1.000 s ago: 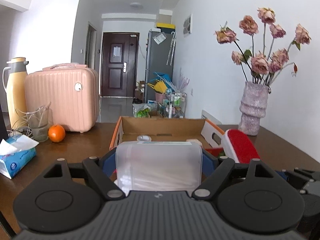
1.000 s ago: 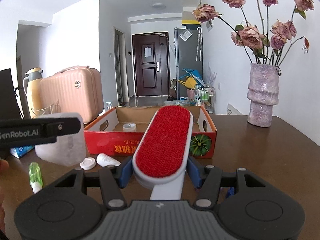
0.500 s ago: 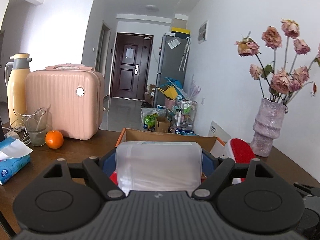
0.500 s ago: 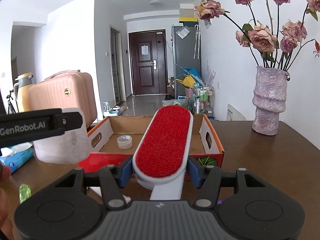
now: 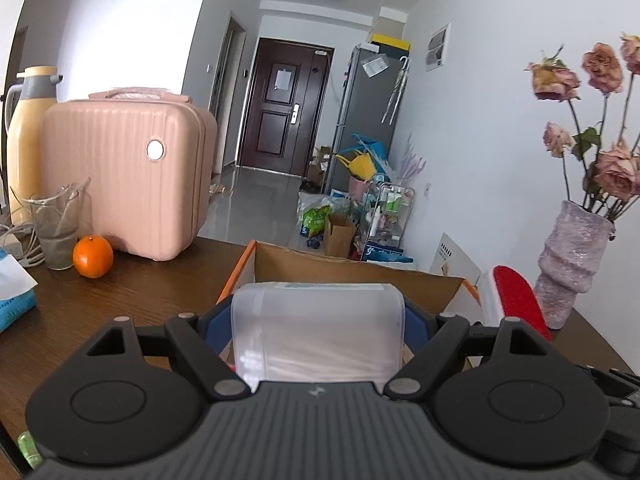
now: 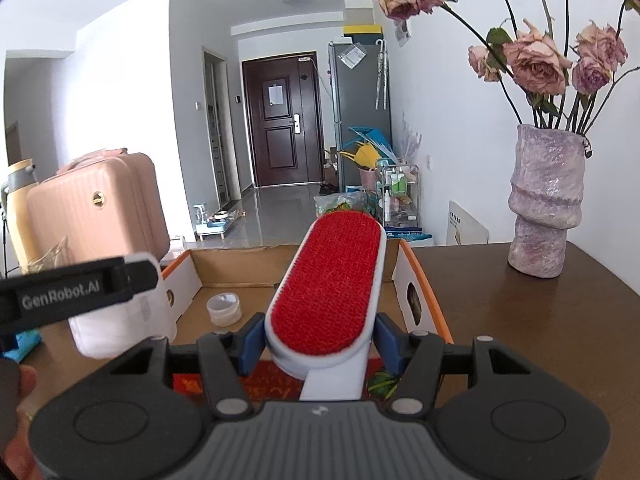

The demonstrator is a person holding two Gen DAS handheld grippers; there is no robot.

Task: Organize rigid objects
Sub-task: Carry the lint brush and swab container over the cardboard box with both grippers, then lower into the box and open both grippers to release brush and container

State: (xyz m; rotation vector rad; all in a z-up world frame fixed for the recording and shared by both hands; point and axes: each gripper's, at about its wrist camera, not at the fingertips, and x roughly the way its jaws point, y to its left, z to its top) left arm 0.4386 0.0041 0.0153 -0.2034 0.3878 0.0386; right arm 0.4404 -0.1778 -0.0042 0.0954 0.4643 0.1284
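Note:
My left gripper [image 5: 318,320] is shut on a frosted white plastic box [image 5: 318,332], held over the near left part of the open cardboard box [image 5: 344,268]. My right gripper [image 6: 320,338] is shut on a lint brush [image 6: 330,284] with a red pad and white handle, reaching out over the cardboard box [image 6: 236,264]. In the right wrist view the left gripper [image 6: 120,280] and its plastic box [image 6: 124,320] hang at the carton's left wall. A small white tape roll [image 6: 224,309] lies inside the carton. The brush [image 5: 516,300] shows at right in the left wrist view.
On the brown table [image 5: 152,288] stand a pink suitcase [image 5: 120,176], a yellow thermos [image 5: 28,136], a glass [image 5: 56,224], an orange [image 5: 93,257] and a tissue pack [image 5: 12,296]. A purple vase [image 6: 544,204] of dried roses stands at right. A green item [image 5: 28,448] lies near the front edge.
Both grippers have moved forward toward and over the cardboard box, each keeping its grip. The carton now lies under the brush, and the loose small items on the table have dropped out of sight.

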